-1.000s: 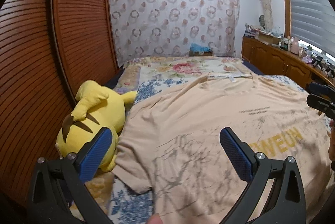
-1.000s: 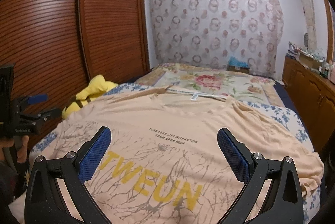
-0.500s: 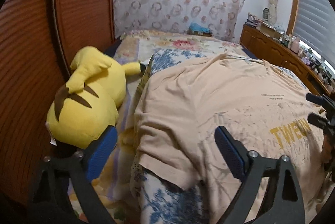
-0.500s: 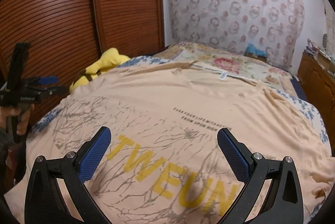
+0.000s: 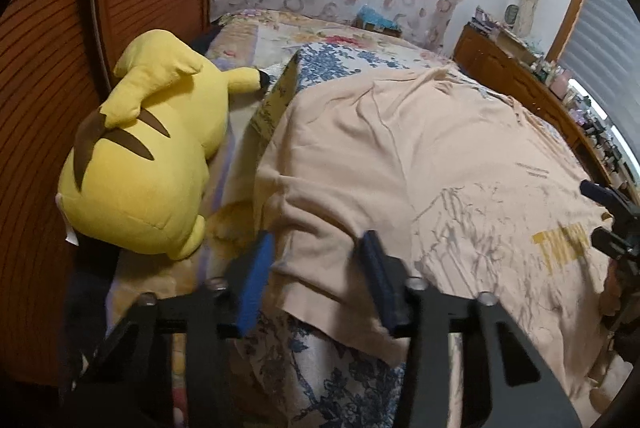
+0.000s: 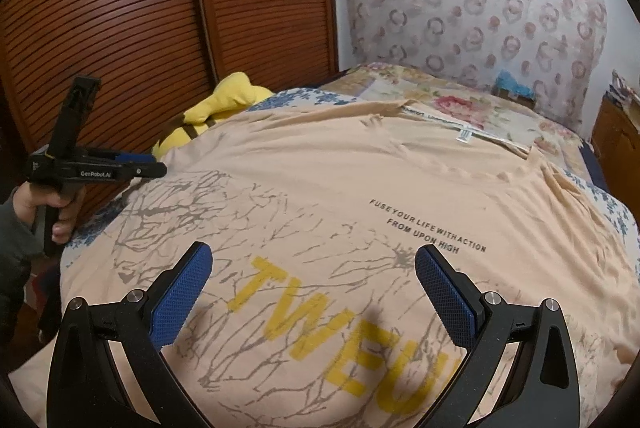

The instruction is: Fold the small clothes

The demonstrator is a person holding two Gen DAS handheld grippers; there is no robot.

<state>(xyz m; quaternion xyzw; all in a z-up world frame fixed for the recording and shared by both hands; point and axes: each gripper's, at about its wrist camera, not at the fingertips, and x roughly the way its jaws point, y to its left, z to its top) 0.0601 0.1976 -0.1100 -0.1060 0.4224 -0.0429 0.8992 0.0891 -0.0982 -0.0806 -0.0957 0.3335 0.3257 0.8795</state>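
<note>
A peach T-shirt (image 6: pixel 360 196) with yellow "TWEUN" lettering lies spread face up on the bed; it also shows in the left wrist view (image 5: pixel 420 156). My left gripper (image 5: pixel 316 268) is partly closed around the shirt's left sleeve (image 5: pixel 320 268), its blue pads (image 5: pixel 256 280) on either side of the sleeve hem, with a gap still between them. It appears from the side in the right wrist view (image 6: pixel 136 164). My right gripper (image 6: pixel 314 288) is wide open and empty, hovering over the shirt's lower front; it shows at the edge of the left wrist view (image 5: pixel 612 212).
A yellow plush toy (image 5: pixel 144 156) lies on the bed's left side, close to the sleeve. A brown slatted wardrobe (image 6: pixel 160 8) stands to the left. A floral bedspread (image 5: pixel 320 368) covers the bed. A wooden dresser (image 5: pixel 520 76) runs along the right.
My left gripper has dropped and swung left to the sleeve, and its jaws have narrowed around the hem. My right gripper has moved lower over the shirt front, still open.
</note>
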